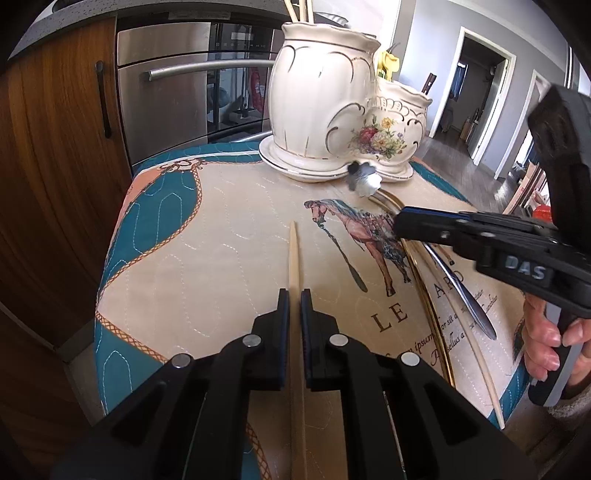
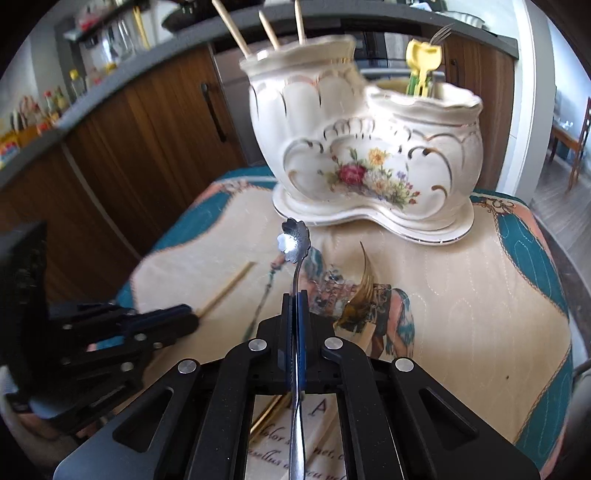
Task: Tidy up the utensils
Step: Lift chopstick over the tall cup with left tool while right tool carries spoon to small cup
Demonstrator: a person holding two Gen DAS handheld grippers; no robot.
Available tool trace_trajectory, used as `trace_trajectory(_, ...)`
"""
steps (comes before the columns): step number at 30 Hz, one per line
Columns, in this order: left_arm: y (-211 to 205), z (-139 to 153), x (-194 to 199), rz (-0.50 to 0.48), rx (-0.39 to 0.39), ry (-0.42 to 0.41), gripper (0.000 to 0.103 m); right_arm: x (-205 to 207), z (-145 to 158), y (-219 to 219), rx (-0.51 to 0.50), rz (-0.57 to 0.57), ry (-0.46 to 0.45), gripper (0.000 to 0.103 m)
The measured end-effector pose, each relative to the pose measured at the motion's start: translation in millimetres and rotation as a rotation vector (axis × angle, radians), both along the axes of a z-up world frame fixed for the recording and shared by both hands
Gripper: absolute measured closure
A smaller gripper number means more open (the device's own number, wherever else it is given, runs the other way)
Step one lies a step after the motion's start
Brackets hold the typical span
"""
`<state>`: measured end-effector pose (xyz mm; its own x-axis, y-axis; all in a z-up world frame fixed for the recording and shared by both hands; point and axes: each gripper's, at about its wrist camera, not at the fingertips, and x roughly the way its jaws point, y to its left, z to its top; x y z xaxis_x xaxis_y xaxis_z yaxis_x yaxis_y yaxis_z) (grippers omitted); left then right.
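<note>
My left gripper (image 1: 294,295) is shut on a pale wooden chopstick (image 1: 294,251) that points away over the quilted horse-print mat (image 1: 207,240). My right gripper (image 2: 294,297) is shut on the thin stem of a silver spoon (image 2: 294,240) with a flower-shaped bowl, held just above the mat near the white floral ceramic holder (image 2: 369,147). The holder's tall pot holds three chopsticks (image 2: 267,31). Its low pot holds yellow-handled utensils (image 2: 423,62). A gold fork (image 2: 364,284) lies on the mat under the right gripper. In the left wrist view, another chopstick (image 1: 480,369) lies at the mat's right side.
The mat covers a small table whose edges drop off on the left and right. Behind it stand a steel oven (image 1: 166,85) and wooden cabinet doors (image 1: 55,147). A person's hand (image 1: 546,343) grips the right tool's handle. An open doorway (image 1: 476,92) lies at the right.
</note>
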<state>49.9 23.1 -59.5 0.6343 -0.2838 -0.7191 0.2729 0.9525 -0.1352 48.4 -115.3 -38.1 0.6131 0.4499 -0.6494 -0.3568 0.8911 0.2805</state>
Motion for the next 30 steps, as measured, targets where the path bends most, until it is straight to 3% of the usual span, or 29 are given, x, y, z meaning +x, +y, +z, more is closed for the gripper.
trace_trajectory(7,11.6,31.0,-9.3,0.003,-0.098,-0.102,0.097,-15.7,30.2,-26.7,0.110,-0.025,-0.101,0.099)
trace_trajectory(10,19.7,54.0,-18.5,0.005,-0.159,-0.202,0.097,-21.3,45.7,-41.1,0.152,-0.044,-0.164,0.099)
trace_trajectory(14,23.3,94.0,-20.8,0.012,-0.183,-0.361,0.097,-24.3,73.9,-61.9,0.186,-0.077,-0.276,0.099)
trace_trajectory(21,0.0,162.2,21.0,-0.033,-0.242,-0.559,0.097,15.4,118.2,-75.6,0.214,-0.124,-0.409,0.099)
trace_trajectory(25,-17.8,179.1,49.1,-0.060,-0.272,-0.628,0.097,46.6,125.4,-82.1,0.237,-0.147,-0.423,0.099)
trace_trajectory(30,-31.4,183.5,85.6,-0.056,-0.313,-0.649,0.097,76.7,130.4,-86.8,0.268,-0.184,-0.463,0.099)
